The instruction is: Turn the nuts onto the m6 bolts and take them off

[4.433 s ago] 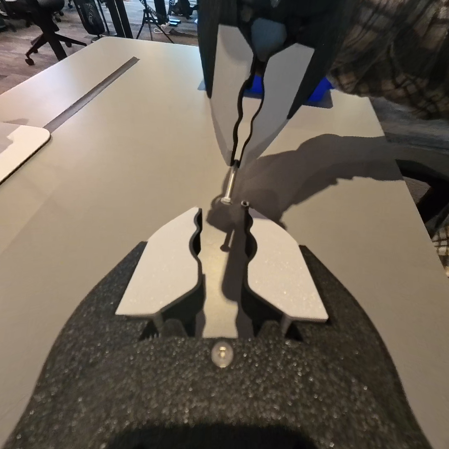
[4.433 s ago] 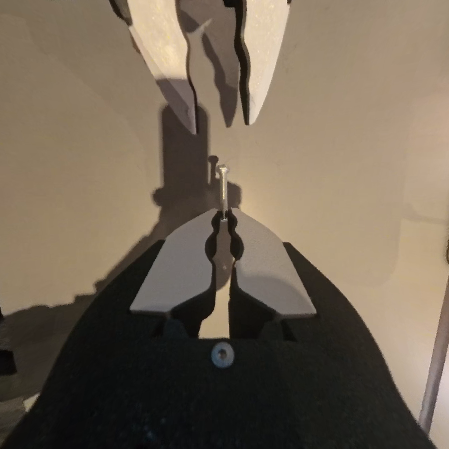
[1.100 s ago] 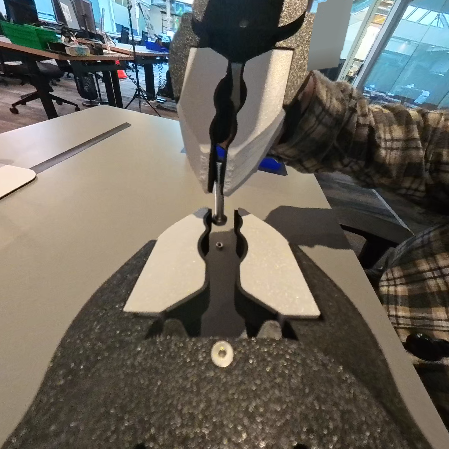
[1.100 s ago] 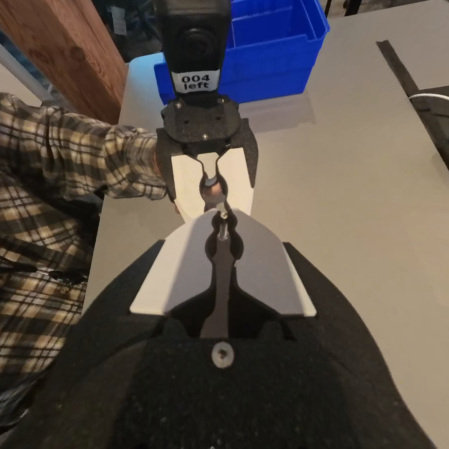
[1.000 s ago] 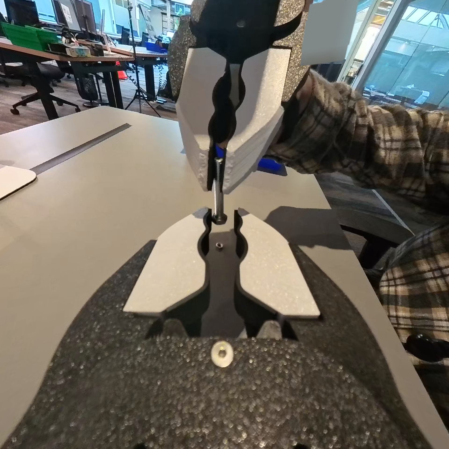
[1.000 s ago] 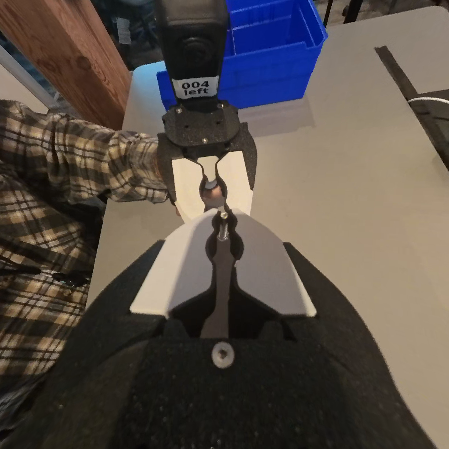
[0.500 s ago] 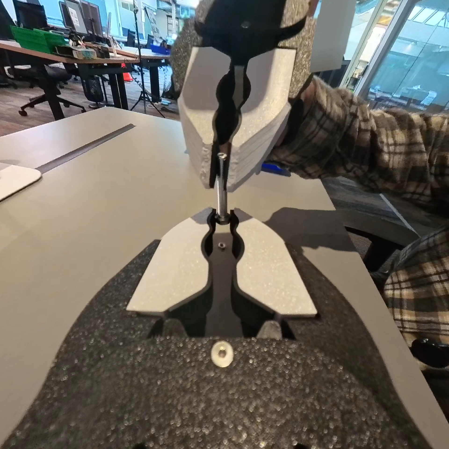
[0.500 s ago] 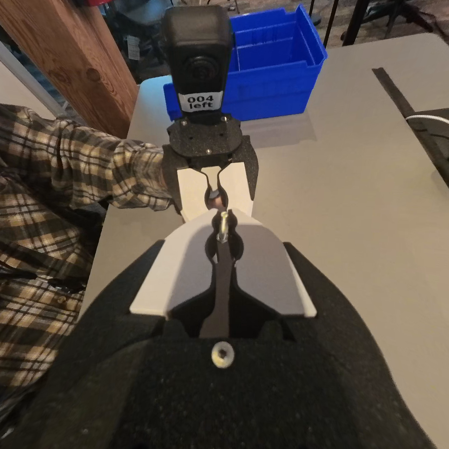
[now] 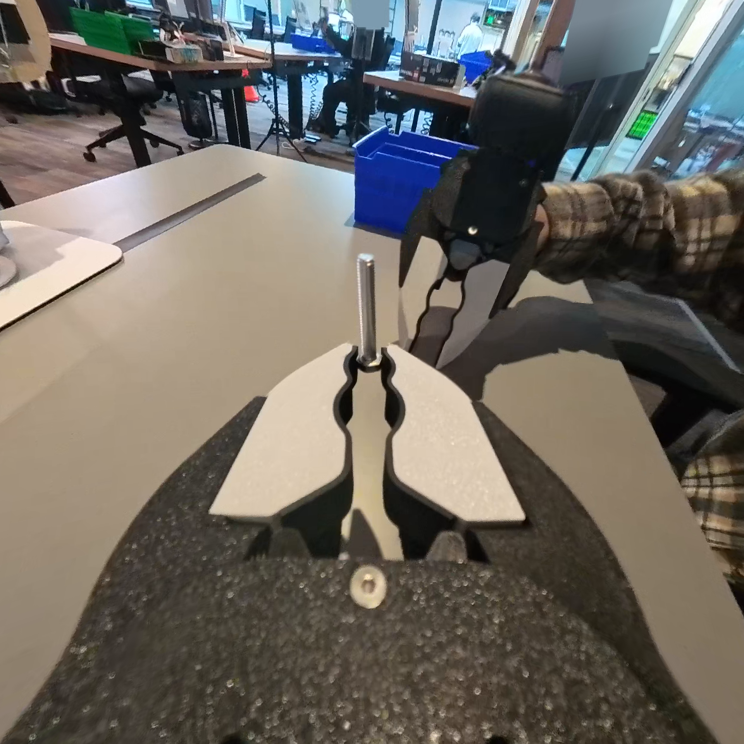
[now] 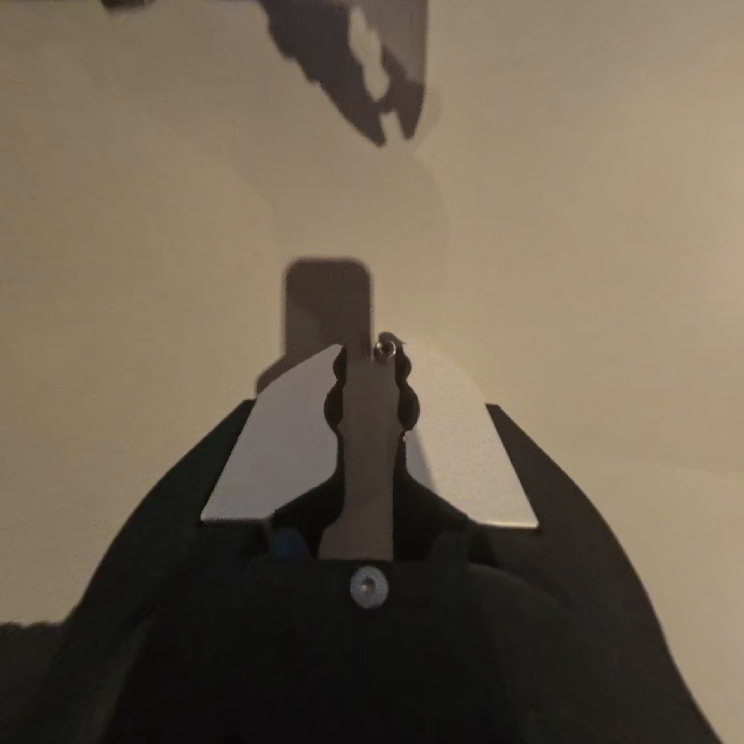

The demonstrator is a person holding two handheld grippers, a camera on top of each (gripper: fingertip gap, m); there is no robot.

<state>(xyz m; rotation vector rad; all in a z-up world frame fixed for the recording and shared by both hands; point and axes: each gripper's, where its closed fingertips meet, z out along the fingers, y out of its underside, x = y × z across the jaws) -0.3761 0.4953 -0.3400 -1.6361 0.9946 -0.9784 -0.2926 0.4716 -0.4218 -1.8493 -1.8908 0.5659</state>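
- The left gripper [image 9: 368, 356] was closed on the head of the bolt [image 9: 365, 306], its two tips pressing in from either side, so the shank stood upright and bare above the table [image 9: 201, 322].
- The right gripper [image 10: 368, 354] hung open over the table, tips down, holding nothing; the nut [image 10: 385, 349] lay on the table between its tips, close to the right finger [image 10: 439, 402], and the left finger stood clear of it.
- The step in hand looked like picking up that nut to thread it on.
- To do it well I would have centred the open tips over the nut first, since it sat off to one side.
- Closing flat across two faces would have kept the hole square.
- The bolt wanted holding still and vertical, or the first thread could cross.
- The view of the nut was blurred, so its exact lie I couldn't tell.
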